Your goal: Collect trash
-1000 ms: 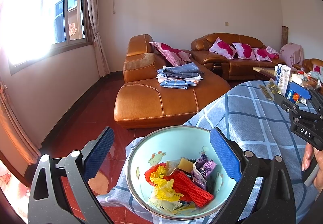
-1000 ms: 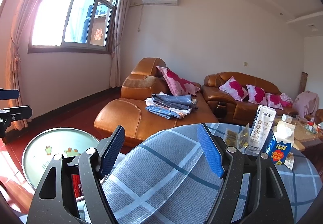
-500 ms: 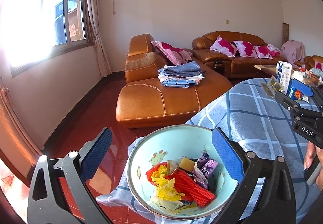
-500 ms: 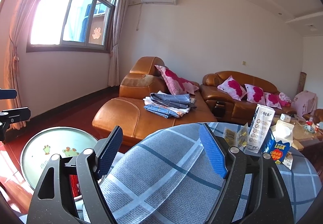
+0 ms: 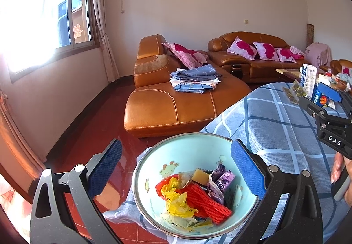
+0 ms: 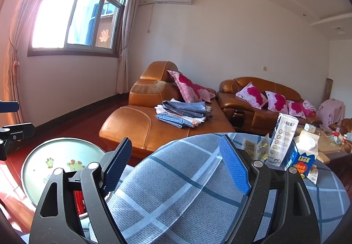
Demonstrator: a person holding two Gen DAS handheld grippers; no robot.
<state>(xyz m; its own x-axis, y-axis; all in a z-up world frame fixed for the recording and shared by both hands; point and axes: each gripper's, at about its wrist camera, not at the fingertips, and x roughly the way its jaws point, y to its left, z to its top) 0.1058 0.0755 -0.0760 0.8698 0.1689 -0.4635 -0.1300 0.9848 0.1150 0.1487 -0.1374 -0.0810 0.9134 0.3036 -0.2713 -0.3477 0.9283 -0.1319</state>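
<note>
Resting at the near edge of the blue checked tablecloth (image 5: pixel 279 125), a pale blue bowl (image 5: pixel 187 151) is seen between the widely spread fingers of the left gripper (image 5: pixel 176 169), and nothing is gripped by them. Trash is held inside the bowl: a red mesh sleeve (image 5: pixel 204 200), yellow crumpled plastic (image 5: pixel 176 200) and a purple wrapper (image 5: pixel 220 180). The right gripper (image 6: pixel 176 167) is likewise held wide apart over bare cloth, with nothing between its blue pads. Well beyond it, a white carton (image 6: pixel 283 140), a blue LOOK carton (image 6: pixel 301 158) and small gold packets (image 6: pixel 261 147) are left on the far side of the cloth. The bowl's rim (image 6: pixel 63 140) is visible at the lower left of the right wrist view.
</note>
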